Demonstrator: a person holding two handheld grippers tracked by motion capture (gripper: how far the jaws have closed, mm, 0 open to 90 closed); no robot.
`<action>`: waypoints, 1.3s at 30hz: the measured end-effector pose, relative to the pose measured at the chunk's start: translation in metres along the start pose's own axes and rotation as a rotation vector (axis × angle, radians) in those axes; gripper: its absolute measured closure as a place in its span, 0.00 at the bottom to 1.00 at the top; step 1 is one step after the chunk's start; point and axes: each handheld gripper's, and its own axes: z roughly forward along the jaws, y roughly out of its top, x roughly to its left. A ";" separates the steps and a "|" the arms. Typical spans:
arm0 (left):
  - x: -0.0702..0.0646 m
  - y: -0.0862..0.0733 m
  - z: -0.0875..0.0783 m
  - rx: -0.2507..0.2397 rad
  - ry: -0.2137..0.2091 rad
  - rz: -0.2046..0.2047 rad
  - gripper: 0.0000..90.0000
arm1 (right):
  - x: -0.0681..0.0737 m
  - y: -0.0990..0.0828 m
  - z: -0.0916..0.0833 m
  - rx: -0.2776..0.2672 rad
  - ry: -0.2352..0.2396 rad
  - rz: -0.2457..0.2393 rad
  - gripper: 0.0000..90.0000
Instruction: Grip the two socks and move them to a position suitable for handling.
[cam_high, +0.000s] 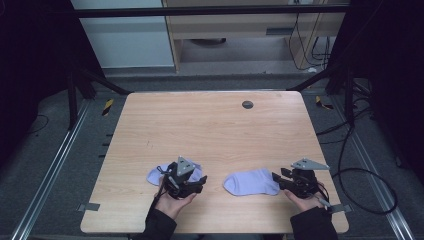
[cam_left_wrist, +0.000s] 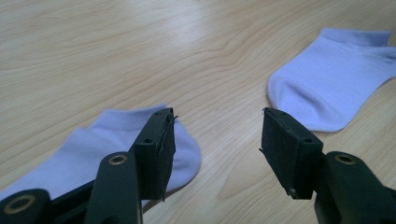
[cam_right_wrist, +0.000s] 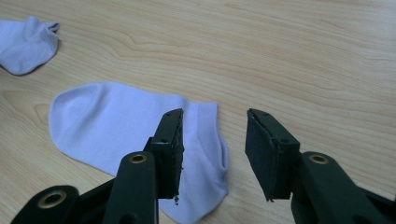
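Pale wooden surface (cam_high: 210, 130) with rounded corners, set inside a dark metal frame, grey carpet and loose black cables on the floor around, a light wood cabinet beyond. Near the front edge, two pale lilac ankle socks lying flat and well apart — left lilac sock (cam_high: 155, 175) partly under the left claw (cam_high: 192, 186), right lilac sock (cam_high: 251, 182) just beside the right claw (cam_high: 280, 179). Left claw released, jaws apart, one jaw over the toe end of the left sock, nothing pinched between. Right claw likewise released, jaws spread above the cuff end of the right sock, not clamped on it. Judged from this: work barely begun — neither sock lifted, neither gripped, the pair not yet brought together. Small dark round grommet (cam_high: 247, 104) near the far edge.
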 end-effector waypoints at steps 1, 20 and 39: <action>-0.005 0.002 0.004 0.003 -0.001 0.014 0.49 | -0.001 -0.001 0.000 0.001 0.002 0.004 0.64; -0.043 0.003 0.061 0.084 -0.031 0.054 0.61 | -0.005 -0.010 0.024 0.103 -0.020 -0.040 0.75; -0.048 0.004 0.065 0.102 -0.091 0.020 0.99 | 0.003 -0.007 0.027 0.152 -0.018 -0.071 0.96</action>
